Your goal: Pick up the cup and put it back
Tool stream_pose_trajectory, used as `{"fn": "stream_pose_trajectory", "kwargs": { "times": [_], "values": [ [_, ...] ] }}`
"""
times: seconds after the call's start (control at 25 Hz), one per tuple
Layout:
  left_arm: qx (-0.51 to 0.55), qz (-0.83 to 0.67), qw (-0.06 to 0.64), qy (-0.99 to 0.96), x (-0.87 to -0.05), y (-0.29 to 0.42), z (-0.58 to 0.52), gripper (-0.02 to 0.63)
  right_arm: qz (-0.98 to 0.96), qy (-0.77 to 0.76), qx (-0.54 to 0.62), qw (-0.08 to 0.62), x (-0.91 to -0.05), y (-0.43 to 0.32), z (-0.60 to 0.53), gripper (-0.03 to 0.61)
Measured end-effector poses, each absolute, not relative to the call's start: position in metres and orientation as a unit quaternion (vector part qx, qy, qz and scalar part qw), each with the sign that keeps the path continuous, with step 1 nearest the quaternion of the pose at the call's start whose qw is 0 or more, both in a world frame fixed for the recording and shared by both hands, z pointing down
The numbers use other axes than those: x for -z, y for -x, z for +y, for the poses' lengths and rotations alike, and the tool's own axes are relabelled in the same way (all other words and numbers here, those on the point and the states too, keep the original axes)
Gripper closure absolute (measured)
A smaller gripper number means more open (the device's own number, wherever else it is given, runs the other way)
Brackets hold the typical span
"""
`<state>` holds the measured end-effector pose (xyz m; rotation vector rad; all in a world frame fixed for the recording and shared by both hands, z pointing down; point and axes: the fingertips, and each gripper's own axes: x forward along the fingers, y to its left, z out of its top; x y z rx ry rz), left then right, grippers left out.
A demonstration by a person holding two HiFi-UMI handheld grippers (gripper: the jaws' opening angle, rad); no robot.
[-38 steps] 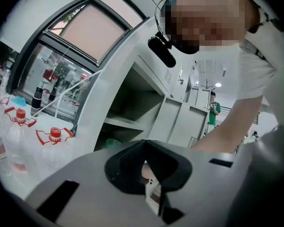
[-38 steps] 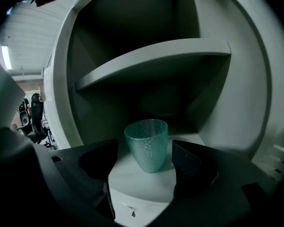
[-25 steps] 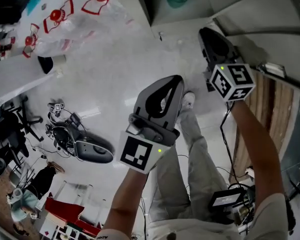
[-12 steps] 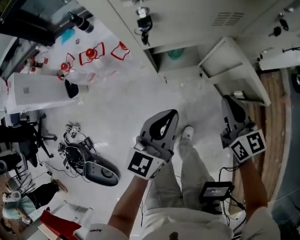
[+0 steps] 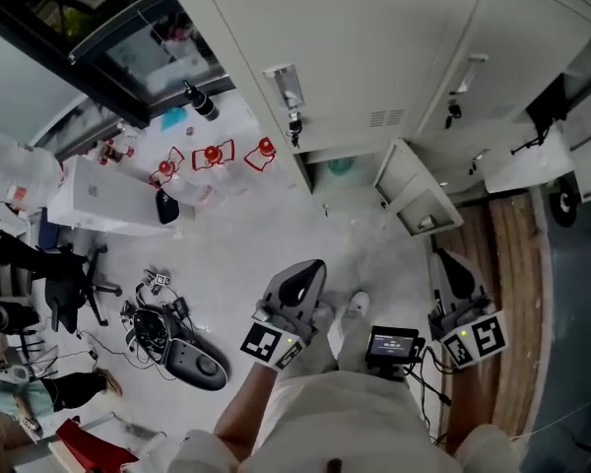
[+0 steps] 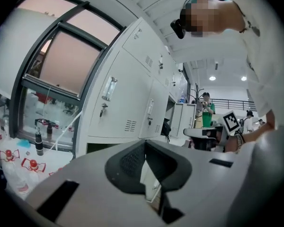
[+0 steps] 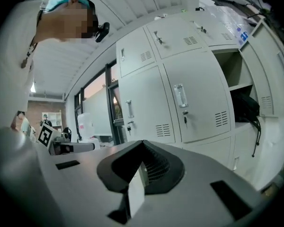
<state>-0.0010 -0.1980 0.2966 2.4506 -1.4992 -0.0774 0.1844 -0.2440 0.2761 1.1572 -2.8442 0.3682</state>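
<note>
Boxy pale metal lockers [image 7: 199, 65], louvred vents [image 7: 163, 129]; right gripper [image 7: 143, 145] ribbed, wedge-tipped.

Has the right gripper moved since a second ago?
Yes. The right gripper has drawn back from the open locker door, which it was beside a second ago; it is now clear of it.
</note>
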Motion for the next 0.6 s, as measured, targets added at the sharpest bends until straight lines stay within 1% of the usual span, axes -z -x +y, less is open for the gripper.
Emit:
{"fn": "stream_pose_trajectory", "kwargs": {
  "times": [0.12,0.28,0.6],
  "values": [
    [0.033,-0.531,0.12,-0.838,-0.262,0.009,-0.183,0.606,-0.926,-0.356,-0.126,0.009,-0.25,-0.18,-0.219,0.554],
    [0.046,-0.539,0.099,-0.835,-0.228,0.016,-0.163,0.606,-0.933,-0.342,-0.113,0.009,-0.227,-0.165,-0.191,0.554],
    [0.07,-0.509,0.069,-0.855,-0.194,0.058,-0.104,0.606,-0.932,-0.348,-0.099,-0.001,-0.207,-0.1,-0.121,0.554]
  ]
}}
